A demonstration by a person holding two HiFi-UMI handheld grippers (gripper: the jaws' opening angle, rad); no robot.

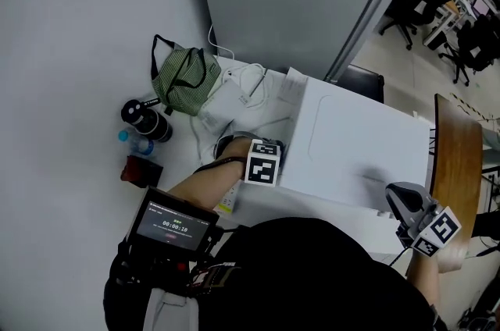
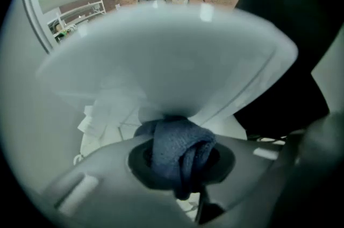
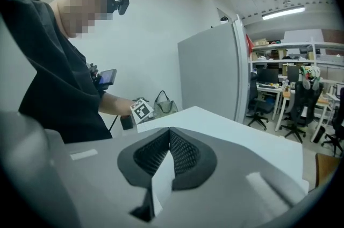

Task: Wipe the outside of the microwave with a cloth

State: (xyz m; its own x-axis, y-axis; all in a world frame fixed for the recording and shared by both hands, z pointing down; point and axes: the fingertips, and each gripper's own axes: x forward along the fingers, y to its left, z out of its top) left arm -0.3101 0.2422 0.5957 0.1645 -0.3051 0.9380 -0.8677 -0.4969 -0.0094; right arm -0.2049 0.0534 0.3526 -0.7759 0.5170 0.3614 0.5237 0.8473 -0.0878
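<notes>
Now one blue cloth (image 2: 172,143) is pinched in the left tool (image 2: 178,166) against the one white microwave (image 1: 351,142)'s side, while the right tool (image 3: 169,152), pressed together, rests by its front corner.

The left forearm (image 1: 205,183) was bare and reached forward and to the right across the body. It carried the left gripper (image 1: 233,144), whose marker cube (image 1: 262,163) faced upward. In the left gripper view, the jaws of the left gripper (image 2: 180,156) were closed on a bunched dark blue cloth (image 2: 174,142). The right gripper (image 1: 400,199) was held low on the right side, close to the body and pointing forward and to the left. In the right gripper view, the jaws of the right gripper (image 3: 169,133) met at their tips.
</notes>
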